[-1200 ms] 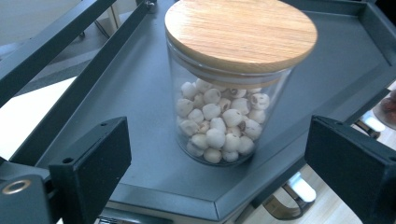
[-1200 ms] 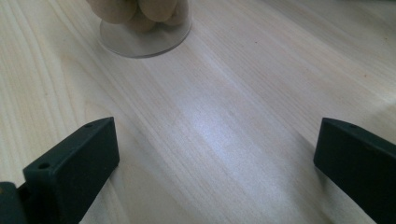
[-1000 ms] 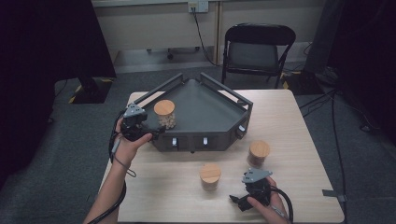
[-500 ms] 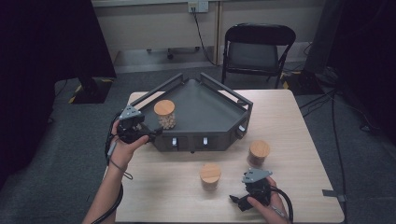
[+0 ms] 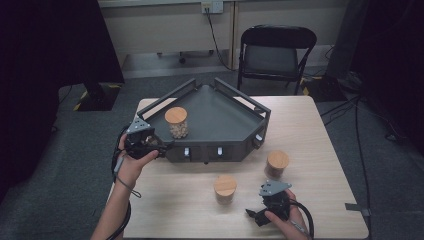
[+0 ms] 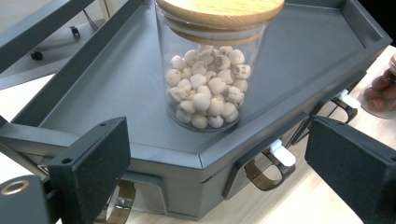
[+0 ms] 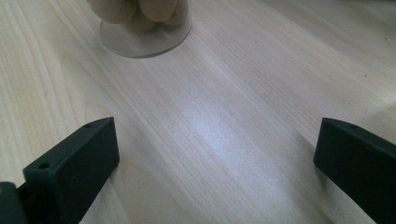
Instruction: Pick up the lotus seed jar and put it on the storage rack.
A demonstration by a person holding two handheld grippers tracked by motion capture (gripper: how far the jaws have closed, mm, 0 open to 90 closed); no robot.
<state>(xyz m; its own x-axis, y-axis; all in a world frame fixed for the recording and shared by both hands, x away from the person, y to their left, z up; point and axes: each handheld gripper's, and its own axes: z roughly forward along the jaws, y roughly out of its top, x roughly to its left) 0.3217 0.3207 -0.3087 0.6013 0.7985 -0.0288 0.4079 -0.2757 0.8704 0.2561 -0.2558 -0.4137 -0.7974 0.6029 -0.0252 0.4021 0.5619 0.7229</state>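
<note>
On the wooden table (image 5: 320, 130) stands a dark grey, angular tray (image 5: 220, 115) with raised walls and small white latches along its front face. Inside it, near its left corner, a glass jar of pale round seeds (image 5: 177, 122) stands upright under a wooden lid; in the left gripper view the jar (image 6: 208, 70) rises just beyond the tray's front wall, its seeds heaped in the lower half.

The left gripper (image 5: 150, 145) hangs in the person's left hand (image 5: 131, 162) at the tray's left front corner, aimed toward the jar. Its jaws stand wide apart with nothing between them, and the jar lies clear of them, well inside the tray.

Two more lidded jars stand on the bare table in front of the tray: one with a pale filling (image 5: 225, 189) toward the middle, one with dark red contents (image 5: 276, 165) to its right.

The right gripper (image 5: 260, 212) rests low near the table's front edge, held in the right hand (image 5: 287, 225). Its jaws are spread wide over bare wood, and the base of the pale-filled jar (image 7: 145, 28) sits a little ahead of them, untouched.
</note>
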